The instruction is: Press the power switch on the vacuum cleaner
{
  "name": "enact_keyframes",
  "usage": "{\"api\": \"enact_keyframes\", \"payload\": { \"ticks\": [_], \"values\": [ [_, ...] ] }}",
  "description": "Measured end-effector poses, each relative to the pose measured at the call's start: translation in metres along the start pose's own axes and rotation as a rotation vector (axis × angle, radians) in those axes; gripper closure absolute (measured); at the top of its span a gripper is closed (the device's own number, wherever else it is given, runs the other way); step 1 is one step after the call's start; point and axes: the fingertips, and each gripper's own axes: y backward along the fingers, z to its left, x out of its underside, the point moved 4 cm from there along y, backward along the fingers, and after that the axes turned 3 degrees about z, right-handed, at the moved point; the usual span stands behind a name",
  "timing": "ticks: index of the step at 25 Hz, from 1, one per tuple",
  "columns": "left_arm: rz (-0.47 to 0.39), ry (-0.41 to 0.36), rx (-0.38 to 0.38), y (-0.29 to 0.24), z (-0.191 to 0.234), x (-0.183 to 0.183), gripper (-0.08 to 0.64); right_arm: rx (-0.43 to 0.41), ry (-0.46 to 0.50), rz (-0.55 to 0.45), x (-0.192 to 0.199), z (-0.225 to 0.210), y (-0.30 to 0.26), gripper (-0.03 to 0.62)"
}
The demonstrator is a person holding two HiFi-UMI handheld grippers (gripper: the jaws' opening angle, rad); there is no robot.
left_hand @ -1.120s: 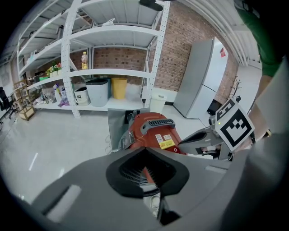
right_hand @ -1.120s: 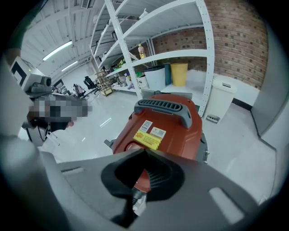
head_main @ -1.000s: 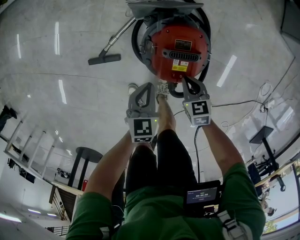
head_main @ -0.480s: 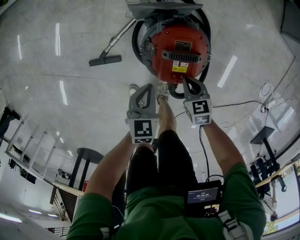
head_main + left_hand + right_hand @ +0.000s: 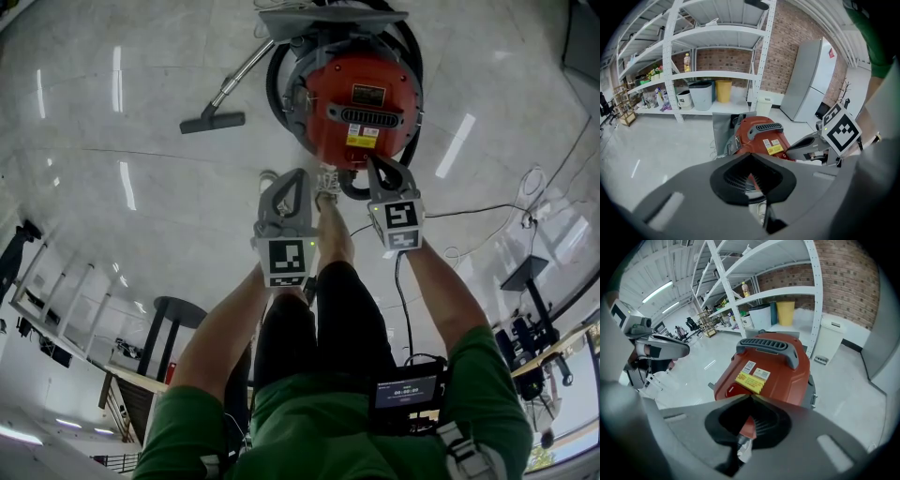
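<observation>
glossy floor [image 5: 141,197] under the vacuum [image 5: 361,94]; left gripper [image 5: 298,173] and right gripper [image 5: 371,161] are closed on nothing, and a slanted poke could skid off the switch [image 5: 731,390].

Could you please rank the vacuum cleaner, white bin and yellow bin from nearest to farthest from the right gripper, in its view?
1. vacuum cleaner, directly ahead.
2. white bin, floor at right.
3. yellow bin, back under the shelf.

Pale glossy marble-look floor [image 5: 141,187], ceiling-light streaks mirrored in it. On it:
- red round canister vacuum cleaner [image 5: 361,103], black hose [image 5: 275,84] looped round body
- flat black floor nozzle [image 5: 212,122] on metal wand [image 5: 239,70], left of canister, apart
- thin black cable [image 5: 459,211] trailing right
- white metal shelving rack [image 5: 717,75]
</observation>
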Motion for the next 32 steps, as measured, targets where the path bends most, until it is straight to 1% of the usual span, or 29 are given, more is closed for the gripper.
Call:
{"api": "enact_keyframes", "payload": {
  "ticks": [7, 10, 15, 19, 22, 28, 32],
  "values": [
    [-0.006, 0.007, -0.013, 0.004, 0.001, -0.002, 0.552, -0.002, 0.004, 0.011, -0.001, 0.001, 0.001, 0.589],
    [-0.008, 0.011, -0.028, 0.008, 0.002, -0.003, 0.552, -0.008, 0.007, 0.03, -0.001, 0.0, 0.001, 0.589],
    [-0.021, 0.01, -0.048, 0.022, 0.002, -0.01, 0.552, -0.008, 0.018, 0.036, -0.009, 0.001, 0.012, 0.589],
    [-0.05, 0.004, -0.053, 0.037, -0.001, -0.025, 0.552, -0.001, 0.038, -0.023, -0.031, 0.003, 0.033, 0.59],
    [-0.08, -0.006, -0.056, 0.05, -0.002, -0.039, 0.552, 0.024, 0.043, -0.076, -0.051, 0.002, 0.057, 0.589],
    [-0.163, -0.023, -0.063, 0.087, -0.002, -0.074, 0.552, 0.088, 0.035, -0.192, -0.085, 0.004, 0.121, 0.589],
    [-0.204, -0.023, -0.063, 0.118, -0.006, -0.091, 0.552, 0.114, 0.01, -0.269, -0.102, 0.017, 0.168, 0.589]
  ]
}}
